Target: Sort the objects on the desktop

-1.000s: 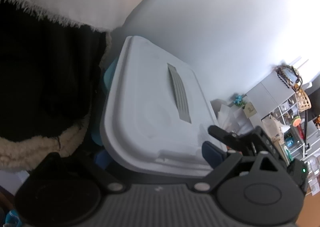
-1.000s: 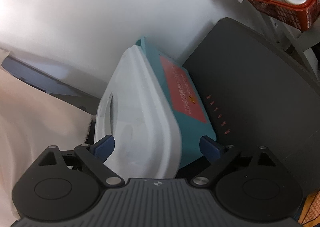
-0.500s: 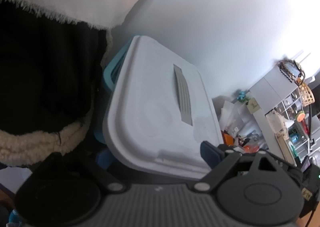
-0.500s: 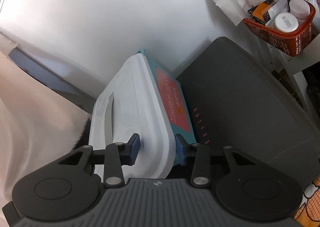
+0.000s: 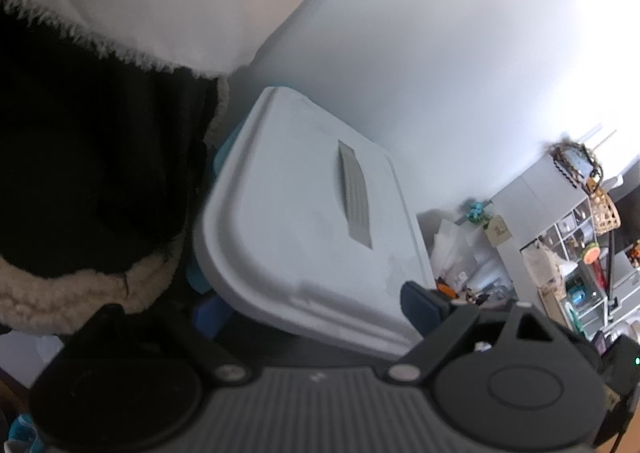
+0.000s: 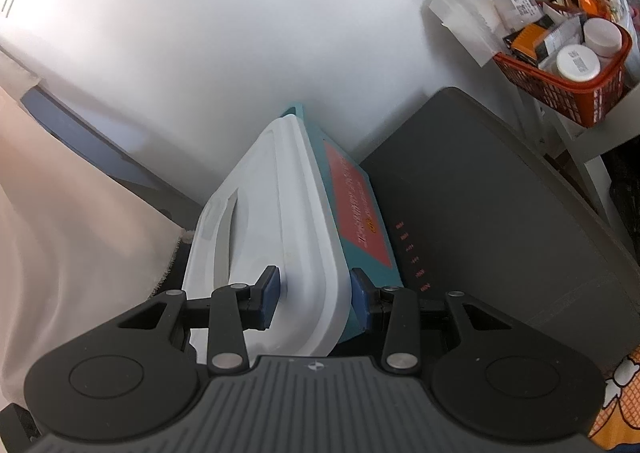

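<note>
Right gripper (image 6: 314, 295): blue pads clamped on the near edge of the white-lidded teal box (image 6: 304, 221), one pad on the lid's top face, the other against the teal side. Box tilted on edge, lid facing left in the right wrist view, red label (image 6: 354, 209) facing right. Positioned against the white wall (image 6: 240, 33), touching or just beside the dark grey panel (image 6: 500, 213) on its right. Orange basket (image 6: 580, 93) of small jars and packets on a shelf at upper right, well apart from the box. Left gripper (image 5: 312, 307): jaws standing wide apart, no pad pressing on anything; right pad (image 5: 416, 305) visible just beside the lid's lower corner, left pad (image 5: 208, 313) in shadow under the lid's edge. Same box's white lid (image 5: 304, 221) filling the centre of the left wrist view, grey ridged strip (image 5: 354, 193) across it. Black fleece-lined garment (image 5: 88, 181) at left, touching or overlapping the box's far side; exact contact not discernible. White shelving unit (image 5: 560, 221) with small items at right, well apart.
</note>
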